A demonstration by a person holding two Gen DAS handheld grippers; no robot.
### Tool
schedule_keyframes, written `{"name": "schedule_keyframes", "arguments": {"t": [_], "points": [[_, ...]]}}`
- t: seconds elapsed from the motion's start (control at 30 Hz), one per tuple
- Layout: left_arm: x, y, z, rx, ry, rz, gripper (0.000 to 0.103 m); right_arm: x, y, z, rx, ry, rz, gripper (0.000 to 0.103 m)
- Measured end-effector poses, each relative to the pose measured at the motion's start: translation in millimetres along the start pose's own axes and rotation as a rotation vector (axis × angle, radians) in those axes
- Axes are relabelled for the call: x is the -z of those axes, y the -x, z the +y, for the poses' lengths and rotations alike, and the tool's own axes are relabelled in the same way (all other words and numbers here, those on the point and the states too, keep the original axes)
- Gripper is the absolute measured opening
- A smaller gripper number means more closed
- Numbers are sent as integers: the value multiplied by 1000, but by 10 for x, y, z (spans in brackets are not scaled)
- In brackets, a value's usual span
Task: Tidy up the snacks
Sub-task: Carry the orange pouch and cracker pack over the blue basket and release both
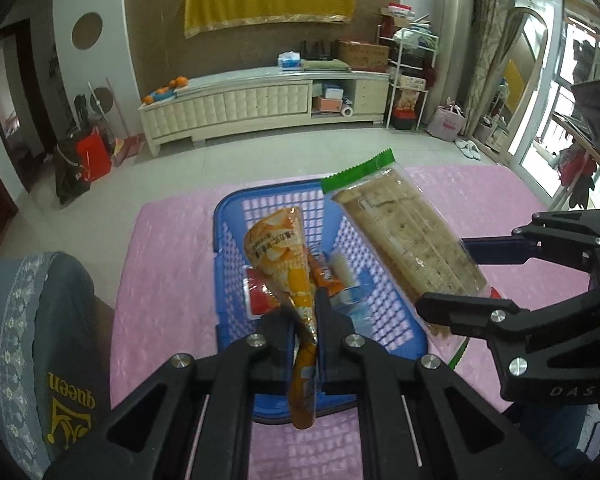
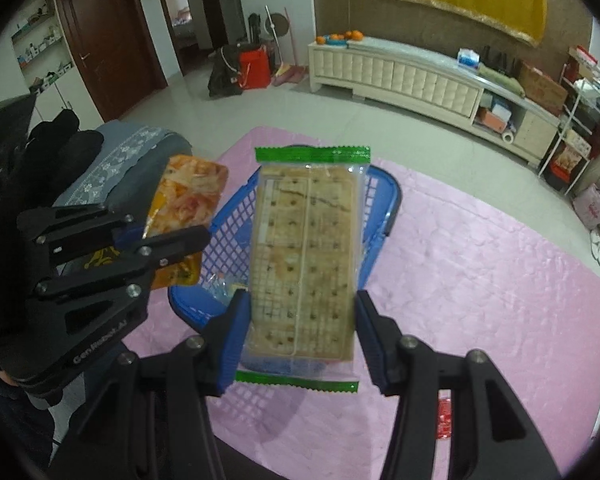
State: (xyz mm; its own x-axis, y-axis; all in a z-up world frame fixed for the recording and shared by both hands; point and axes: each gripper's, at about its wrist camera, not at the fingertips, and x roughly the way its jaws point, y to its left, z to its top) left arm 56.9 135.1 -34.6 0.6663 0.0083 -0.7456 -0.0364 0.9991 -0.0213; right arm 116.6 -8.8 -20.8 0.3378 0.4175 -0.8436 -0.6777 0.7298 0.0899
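Left claw [image 1: 305, 326] sits at the bottom centre of the left wrist view, its jaws pressed together on the lower end of an orange pouch [image 1: 282, 258]; the pouch rises from the pinch toward the middle of the frame and its tail hangs below the fingers. Right claw [image 2: 300, 336] fills the bottom centre of the right wrist view, jaws about half spread and clamped on the two long edges of a cracker pack [image 2: 306, 256] with green sealed ends, which stands up from the pads toward the frame's centre. Both snacks hang above a blue basket [image 1: 228, 248] that rests on a pink mat [image 1: 160, 248] in the middle of each view. In the left view the cracker pack lies right of centre, tilted, with the right claw reaching in from the right edge. In the right view the pouch shows at middle left, with the left claw coming in from the left edge, borne by a black-gloved hand [image 2: 56, 136]. Both claws point steeply down over the basket. Inside the basket lie a red packet [image 1: 260, 296] and other wrapped snacks, too covered to tell apart. A small red packet [image 2: 444, 418] lies on the mat at lower right of the right view.
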Motion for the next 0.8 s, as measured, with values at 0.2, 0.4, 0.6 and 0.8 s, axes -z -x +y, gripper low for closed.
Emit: {"name": "schedule_keyframes", "arguments": {"t": [0.2, 0.4, 0.6, 0.8], "points": [[26, -283, 184, 41, 32, 27, 8, -149, -345, 30, 19, -22, 67, 57], [-3, -563, 264, 71, 45, 49, 8, -230, -598, -18, 61, -40, 106, 50], [22, -672, 302, 86, 58, 61, 8, -238, -672, -31, 57, -33, 111, 43], [37, -585, 321, 95, 66, 67, 8, -189, -541, 12, 55, -7, 80, 43]]}}
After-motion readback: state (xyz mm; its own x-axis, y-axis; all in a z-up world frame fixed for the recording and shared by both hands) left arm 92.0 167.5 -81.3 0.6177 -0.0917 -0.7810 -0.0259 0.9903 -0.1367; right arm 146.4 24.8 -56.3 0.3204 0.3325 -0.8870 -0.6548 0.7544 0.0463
